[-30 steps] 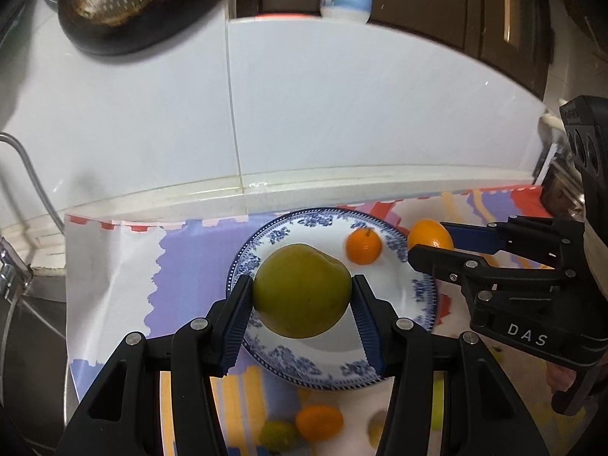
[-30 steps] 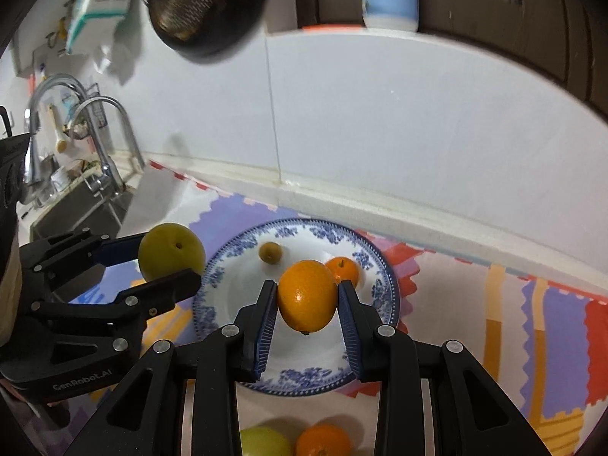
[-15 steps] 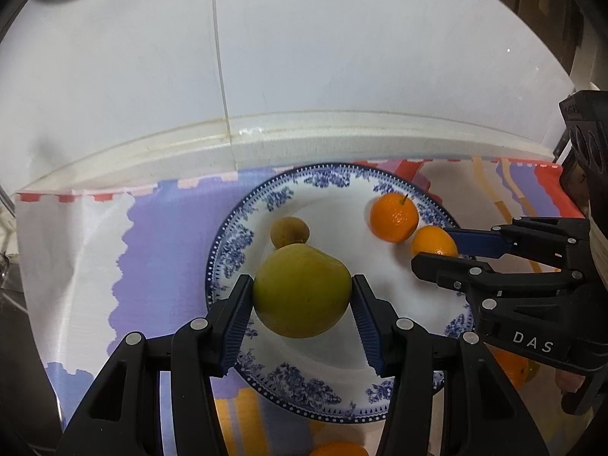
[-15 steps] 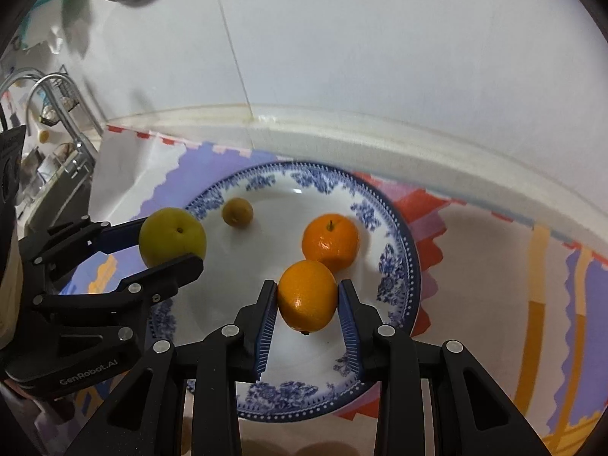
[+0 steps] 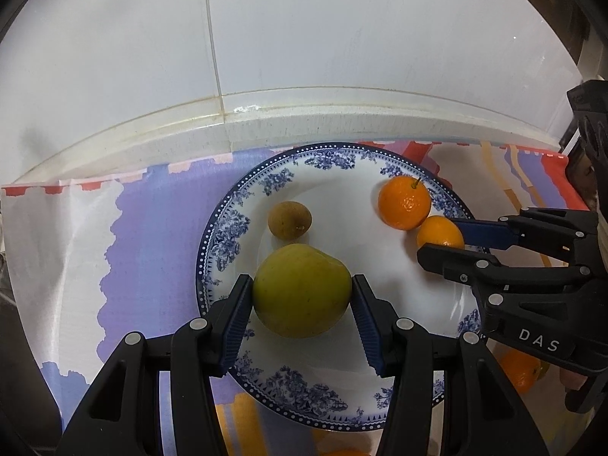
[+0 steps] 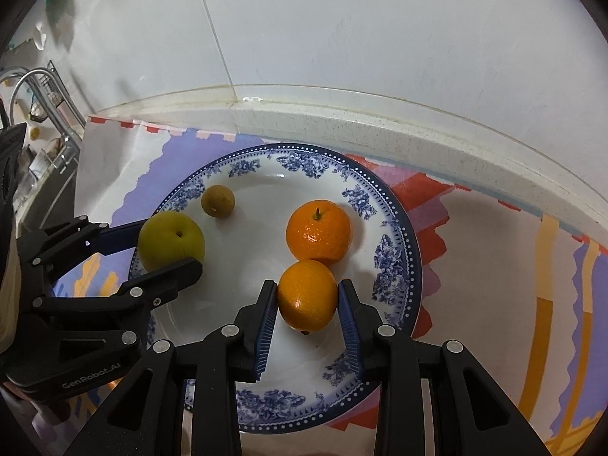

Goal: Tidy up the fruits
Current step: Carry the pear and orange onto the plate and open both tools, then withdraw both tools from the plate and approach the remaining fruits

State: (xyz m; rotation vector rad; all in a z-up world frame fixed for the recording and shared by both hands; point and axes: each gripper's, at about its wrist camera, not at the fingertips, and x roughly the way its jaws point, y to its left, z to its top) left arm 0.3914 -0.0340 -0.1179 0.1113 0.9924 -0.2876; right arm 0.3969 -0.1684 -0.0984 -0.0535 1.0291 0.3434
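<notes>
- The surface (image 6: pixel 380 121) is pale stone that meets a white tiled wall (image 6: pixel 380 30); a cloth (image 6: pixel 494 250) with purple, red and orange patches covers it.
- A blue-and-white plate (image 6: pixel 395 258) sits on the cloth, close to the wall.
- The left hand-held gripper (image 5: pixel 302 296) is clamped on a green apple (image 5: pixel 302 290), blue pads (image 5: pixel 237 313) pressing both flanks, over the plate's left half; whether the apple touches the plate I cannot tell.
- The right hand-held gripper (image 6: pixel 307 296) grips an orange (image 6: pixel 307 294) between its pads, low over the plate's right half, stem end turned downward.
- A second orange (image 6: pixel 318 230) with a short stalk lies on the plate, just behind the held one and touching it or nearly so.
- A small brown fruit (image 6: pixel 217 200) lies on the plate near its far left rim, just behind the apple.
- In the left view another orange fruit (image 5: pixel 518 374) shows on the cloth beyond the plate's right edge, mostly hidden by the right gripper's body.
- A metal tap (image 6: pixel 41 87) stands at the far left.
</notes>
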